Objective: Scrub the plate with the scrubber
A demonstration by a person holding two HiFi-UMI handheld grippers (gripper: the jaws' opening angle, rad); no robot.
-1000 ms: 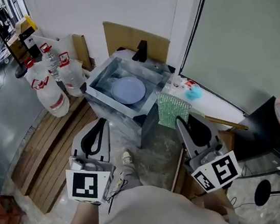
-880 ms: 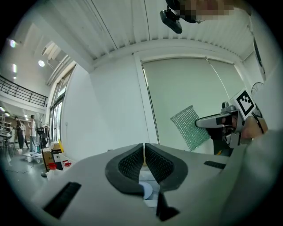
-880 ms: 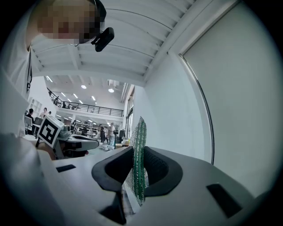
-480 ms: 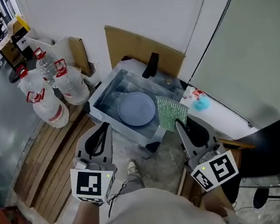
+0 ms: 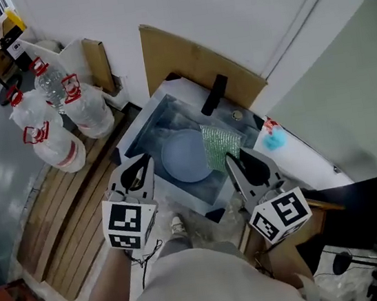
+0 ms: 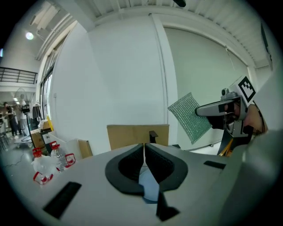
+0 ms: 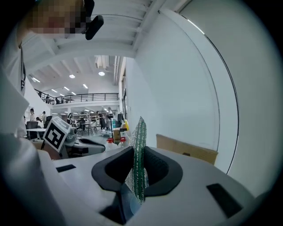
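Note:
A pale blue plate (image 5: 184, 155) lies flat in the metal sink (image 5: 144, 123). My right gripper (image 5: 234, 161) is shut on a green mesh scrubber (image 5: 218, 146), which hangs over the plate's right edge; in the right gripper view the scrubber (image 7: 139, 159) stands edge-on between the jaws. My left gripper (image 5: 140, 164) is shut and empty, hovering over the sink's near-left rim beside the plate. In the left gripper view the scrubber (image 6: 189, 117) and right gripper (image 6: 201, 111) show at upper right, and a bit of plate (image 6: 149, 190) shows below the jaws.
A black faucet (image 5: 214, 94) stands at the sink's back, with cardboard (image 5: 183, 60) against the wall behind it. Several water bottles (image 5: 49, 127) sit on wooden slats at the left. A white counter with a blue item (image 5: 275, 139) runs right of the sink.
Both grippers have advanced toward the sink. The scrubber has come from the sink's near right corner to over the plate's right edge, and the left gripper has reached the near rim.

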